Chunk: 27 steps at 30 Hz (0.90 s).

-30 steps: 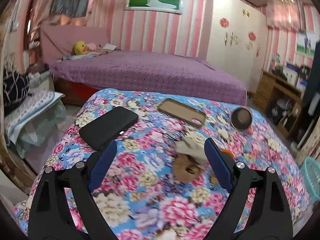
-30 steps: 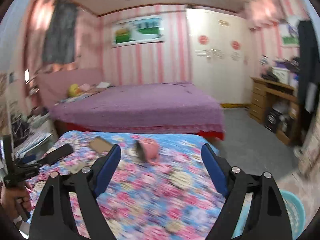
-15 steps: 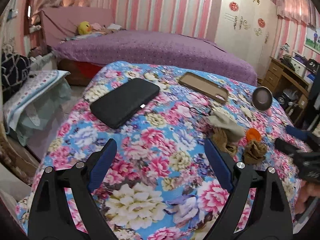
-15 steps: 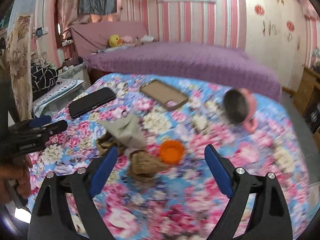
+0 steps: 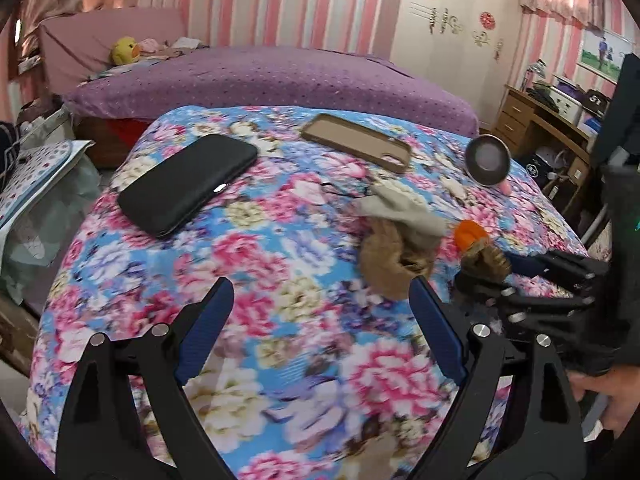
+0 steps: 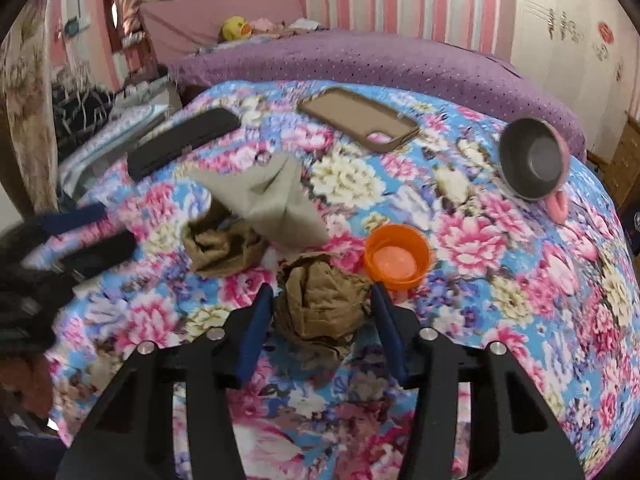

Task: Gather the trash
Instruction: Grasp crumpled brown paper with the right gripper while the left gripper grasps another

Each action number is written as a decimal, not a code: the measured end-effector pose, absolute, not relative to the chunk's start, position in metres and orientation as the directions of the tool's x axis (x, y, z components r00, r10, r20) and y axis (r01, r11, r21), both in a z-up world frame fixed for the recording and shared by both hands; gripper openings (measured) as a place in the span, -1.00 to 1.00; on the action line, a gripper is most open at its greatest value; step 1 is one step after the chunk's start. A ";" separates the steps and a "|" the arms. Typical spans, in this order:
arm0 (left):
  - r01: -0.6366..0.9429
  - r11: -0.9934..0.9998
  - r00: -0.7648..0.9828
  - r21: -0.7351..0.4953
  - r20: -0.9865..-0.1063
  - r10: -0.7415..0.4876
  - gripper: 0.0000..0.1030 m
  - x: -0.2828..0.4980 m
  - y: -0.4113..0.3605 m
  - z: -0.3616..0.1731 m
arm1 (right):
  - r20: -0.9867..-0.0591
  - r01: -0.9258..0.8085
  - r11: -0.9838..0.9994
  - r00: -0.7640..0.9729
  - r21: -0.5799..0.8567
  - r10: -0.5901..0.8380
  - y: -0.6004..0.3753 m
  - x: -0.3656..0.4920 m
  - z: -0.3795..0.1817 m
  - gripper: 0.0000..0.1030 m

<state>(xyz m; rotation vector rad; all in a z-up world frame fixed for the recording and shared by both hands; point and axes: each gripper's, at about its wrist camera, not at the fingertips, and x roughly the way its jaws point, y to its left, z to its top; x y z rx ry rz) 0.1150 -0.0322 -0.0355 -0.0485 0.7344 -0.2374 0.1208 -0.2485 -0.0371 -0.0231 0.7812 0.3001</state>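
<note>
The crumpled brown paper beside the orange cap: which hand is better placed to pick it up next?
Right. The right gripper already straddles the crumpled brown paper, jaws closing. The left gripper is open over bare floral cloth.

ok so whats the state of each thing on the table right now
right gripper: closing around the near brown paper wad
left gripper: open, nothing between its fingers
second brown wad: crumpled, loose
grey paper: folded, resting on the second wad
orange cap: hollow side up
metal cup: tipped on its side

Paper wad: you're seeing it lying crumpled, matt.
Cap: looking smooth plastic.
Cup: showing dull metal inside.
Tablecloth: lying as printed cloth.
</note>
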 end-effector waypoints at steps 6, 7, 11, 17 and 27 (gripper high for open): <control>0.265 0.959 0.695 -0.105 -0.668 -0.265 0.68 0.123 -0.067 -0.039 | -0.649 -0.233 0.964 0.715 0.126 0.258 -0.287 0.107 -0.015 -0.03; 0.266 0.960 0.693 -0.090 -0.675 -0.255 0.68 0.125 -0.072 -0.041 | -0.646 -0.225 0.966 0.719 0.130 0.255 -0.294 0.106 -0.013 -0.02; 0.237 0.971 0.672 -0.035 -0.716 -0.190 0.67 0.139 -0.084 -0.051 | -0.651 -0.203 0.969 0.718 0.141 0.245 -0.314 0.108 -0.013 -0.02; 0.244 0.967 0.625 -0.072 -0.751 -0.214 -0.07 0.153 -0.089 -0.060 | -0.650 -0.196 0.972 0.722 0.133 0.235 -0.325 0.112 -0.011 -0.02; 0.252 0.962 0.651 -0.104 -0.718 -0.249 -0.18 0.126 -0.077 -0.043 | -0.631 -0.196 0.972 0.739 0.131 0.234 -0.331 0.099 -0.003 -0.01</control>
